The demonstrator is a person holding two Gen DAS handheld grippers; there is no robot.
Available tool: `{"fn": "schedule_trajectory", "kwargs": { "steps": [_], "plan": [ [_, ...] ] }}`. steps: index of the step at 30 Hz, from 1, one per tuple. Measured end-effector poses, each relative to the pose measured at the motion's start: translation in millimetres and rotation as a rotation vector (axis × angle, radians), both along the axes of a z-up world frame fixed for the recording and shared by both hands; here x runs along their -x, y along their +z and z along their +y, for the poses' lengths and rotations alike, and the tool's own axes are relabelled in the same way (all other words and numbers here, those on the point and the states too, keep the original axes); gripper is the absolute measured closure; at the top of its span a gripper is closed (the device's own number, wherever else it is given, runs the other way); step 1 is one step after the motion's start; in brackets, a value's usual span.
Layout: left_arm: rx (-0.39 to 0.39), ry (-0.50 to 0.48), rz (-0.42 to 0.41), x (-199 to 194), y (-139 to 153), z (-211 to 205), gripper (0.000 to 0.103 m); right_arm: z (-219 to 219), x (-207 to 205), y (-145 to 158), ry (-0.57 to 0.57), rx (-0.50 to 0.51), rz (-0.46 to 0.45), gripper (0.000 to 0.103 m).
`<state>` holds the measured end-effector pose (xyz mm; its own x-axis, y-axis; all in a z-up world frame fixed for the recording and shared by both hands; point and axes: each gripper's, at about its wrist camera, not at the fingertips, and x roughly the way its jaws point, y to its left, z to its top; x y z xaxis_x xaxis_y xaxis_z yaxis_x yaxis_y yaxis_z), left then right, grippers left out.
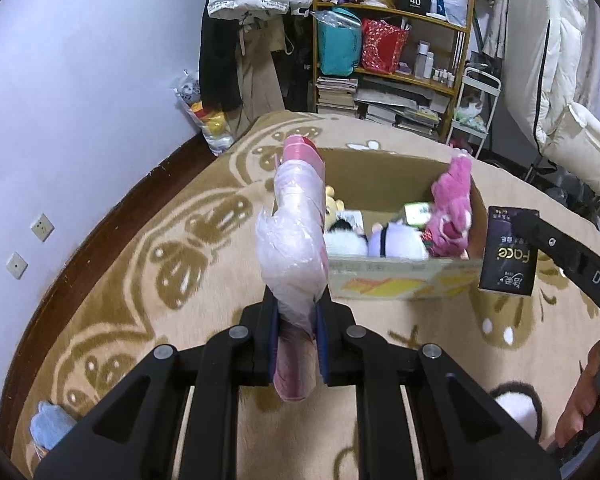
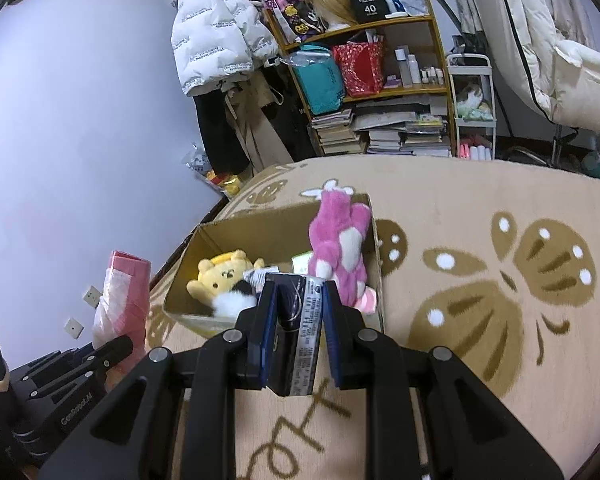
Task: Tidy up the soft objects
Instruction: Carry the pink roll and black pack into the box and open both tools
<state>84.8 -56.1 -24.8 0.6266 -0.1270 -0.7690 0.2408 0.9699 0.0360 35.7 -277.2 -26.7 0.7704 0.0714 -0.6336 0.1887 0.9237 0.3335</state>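
A: Cardboard first: the open box [image 2: 284, 224] sits on the beige patterned rug [image 2: 480, 208], already holding a pink plush [image 2: 340, 240], a yellow bear plush [image 2: 220, 276] and a black-and-white one beside it.

B: And the two things in hand?

A: The left gripper [image 1: 296, 320] is closed on a pink roll wrapped in thin plastic film [image 1: 296, 232], pinched near its lower end. It hangs above the rug just short of the box's near-left corner. The right gripper [image 2: 296, 320] is closed on a dark tissue pack [image 2: 300, 320], held low in front of the box's near wall.

B: How do they handle?

A: Both look light, I'd say. The roll gives under the pads and its film looks slippery, so gripping the firmer core rather than loose plastic seems wiser. The tissue pack is soft but keeps its block shape; across its narrow faces is a fair hold.

B: Orientation?

A: The roll's long axis runs away from the left gripper, tip toward the box's left wall. The pack's long axis runs along the right fingers [image 2: 268, 320], its far end toward the box.
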Motion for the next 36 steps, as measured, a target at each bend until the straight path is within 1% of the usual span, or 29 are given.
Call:
{"fn": "schedule_trajectory", "kwargs": {
  "steps": [3, 7, 12, 13, 16, 24, 27, 28, 32, 35, 36],
  "plan": [
    [-0.034, -0.001, -0.017, -12, 1, -7, 0.089, 0, -12, 3, 0.007, 0.018, -0.014, 0.080],
    [-0.032, -0.008, -0.027, -29, 3, -14, 0.089, 0, -30, 4, 0.024, 0.036, -0.022, 0.080],
    [-0.076, -0.024, -0.046, -51, 4, -26, 0.089, -1, -53, 3, 0.038, 0.049, -0.029, 0.080],
    [-0.072, -0.028, -0.041, -56, 4, -28, 0.089, -1, -57, 3, 0.040, 0.052, -0.030, 0.080],
    [-0.023, -0.037, -0.025, -64, 5, -29, 0.089, -2, -71, 2, 0.047, 0.064, -0.032, 0.080],
    [-0.065, -0.044, -0.031, -89, -2, -43, 0.088, -9, -102, -7, 0.067, 0.058, -0.013, 0.080],
    [-0.061, -0.044, -0.026, -94, -5, -45, 0.088, -11, -111, -14, 0.079, 0.048, 0.005, 0.079],
    [-0.059, -0.046, -0.019, -96, -7, -46, 0.087, -11, -112, -16, 0.085, 0.042, 0.012, 0.077],
    [-0.043, -0.033, 0.005, -101, -14, -44, 0.084, -11, -118, -25, 0.111, -0.001, 0.042, 0.077],
    [-0.034, -0.029, 0.031, -104, -19, -41, 0.082, -10, -118, -25, 0.121, 0.003, 0.048, 0.076],
    [-0.037, -0.027, 0.029, -104, -19, -41, 0.082, -9, -117, -24, 0.122, 0.005, 0.048, 0.074]
  ]
}}
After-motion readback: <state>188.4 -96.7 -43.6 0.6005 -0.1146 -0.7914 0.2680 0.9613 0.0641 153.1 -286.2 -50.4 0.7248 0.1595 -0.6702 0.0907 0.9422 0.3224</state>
